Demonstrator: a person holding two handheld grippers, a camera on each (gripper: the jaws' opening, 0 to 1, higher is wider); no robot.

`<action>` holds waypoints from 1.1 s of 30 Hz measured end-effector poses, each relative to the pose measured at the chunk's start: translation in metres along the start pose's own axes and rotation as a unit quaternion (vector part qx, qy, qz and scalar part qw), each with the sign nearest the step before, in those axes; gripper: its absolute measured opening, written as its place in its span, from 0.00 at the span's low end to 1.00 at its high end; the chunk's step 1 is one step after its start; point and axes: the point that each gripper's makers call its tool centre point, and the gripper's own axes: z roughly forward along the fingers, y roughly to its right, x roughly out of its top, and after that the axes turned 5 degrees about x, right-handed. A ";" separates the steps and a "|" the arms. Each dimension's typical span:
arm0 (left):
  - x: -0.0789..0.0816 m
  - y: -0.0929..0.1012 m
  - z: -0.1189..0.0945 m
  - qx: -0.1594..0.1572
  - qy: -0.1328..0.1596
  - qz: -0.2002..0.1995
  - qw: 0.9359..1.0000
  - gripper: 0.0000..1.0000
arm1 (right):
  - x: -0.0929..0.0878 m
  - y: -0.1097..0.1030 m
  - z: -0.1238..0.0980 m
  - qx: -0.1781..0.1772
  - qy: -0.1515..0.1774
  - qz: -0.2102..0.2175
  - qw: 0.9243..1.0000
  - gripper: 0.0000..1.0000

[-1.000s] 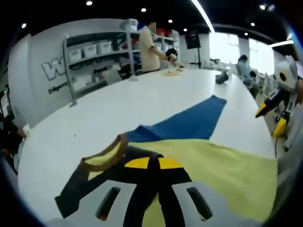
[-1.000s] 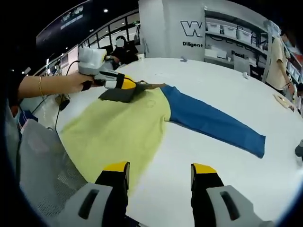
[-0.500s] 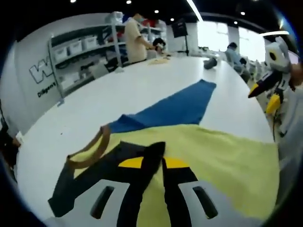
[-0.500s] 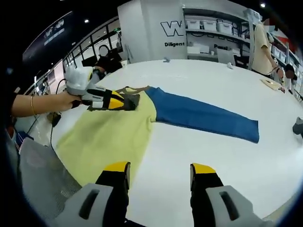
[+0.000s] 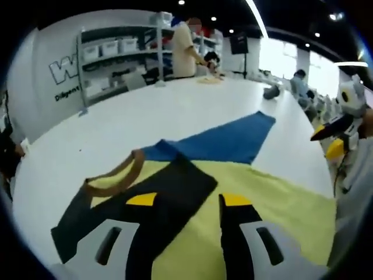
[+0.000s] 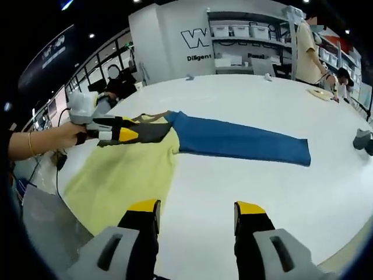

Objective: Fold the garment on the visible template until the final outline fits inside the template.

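Left gripper [image 5: 182, 201]: jaws parted over the black sleeve [image 5: 145, 201], which lies folded across the yellow body [image 5: 274, 201] near the bench [image 5: 116, 128] edge; nothing gripped. Right gripper [image 6: 195, 213]: jaws wide apart, holding nothing, above bare bench just beside the garment's [image 6: 125, 175] hem. Beyond, the blue sleeve [image 6: 239, 141] lies fully extended toward the bench centre. No template is discernible. Judgement: one sleeve folded; blue sleeve and body folds remain.
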 end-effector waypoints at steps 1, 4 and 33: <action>0.000 0.000 -0.001 0.000 0.001 0.000 1.000 0.42 | 0.000 0.000 0.000 -0.001 0.000 0.002 1.000 0.48; 0.000 0.001 -0.012 -0.001 0.001 0.002 1.000 0.49 | 0.001 0.005 -0.002 -0.006 0.002 0.001 1.000 0.48; -0.019 -0.029 -0.113 0.072 0.040 -0.075 0.994 0.79 | 0.041 0.104 0.002 -0.116 0.031 0.055 0.991 0.47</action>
